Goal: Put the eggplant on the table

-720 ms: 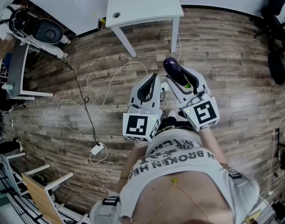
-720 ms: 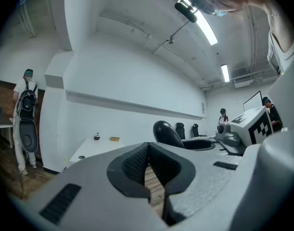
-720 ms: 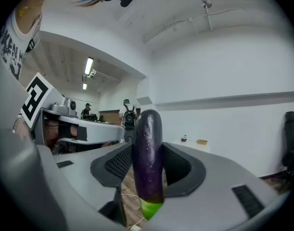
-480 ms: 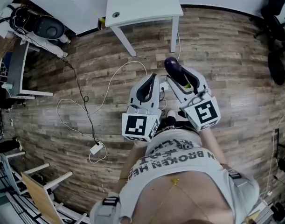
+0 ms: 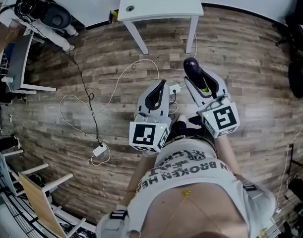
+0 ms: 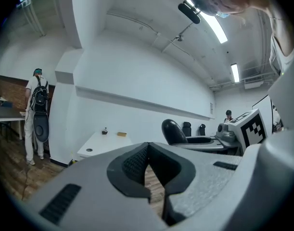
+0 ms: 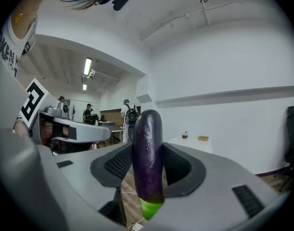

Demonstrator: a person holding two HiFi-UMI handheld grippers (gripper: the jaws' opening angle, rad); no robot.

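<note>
A dark purple eggplant (image 7: 147,153) with a green stem end sits upright between the pads of my right gripper (image 7: 147,170), which is shut on it. In the head view the eggplant (image 5: 192,67) sticks out past the right gripper (image 5: 198,77), over the wooden floor just short of the white table (image 5: 158,1). My left gripper (image 5: 164,83) is beside it at the left, shut with nothing in it. In the left gripper view its pads (image 6: 137,160) meet, and the table (image 6: 101,141) stands ahead by the white wall.
White and black cables and a power adapter (image 5: 98,150) lie on the floor at the left. Black office chairs (image 5: 296,68) stand at the right. A person with a backpack (image 6: 37,109) stands far left. Two small objects (image 6: 121,134) rest on the table.
The whole view has shifted toward the table, which now sits nearer. My right gripper with the eggplant has moved forward and a little right; the left gripper has kept its pose.
</note>
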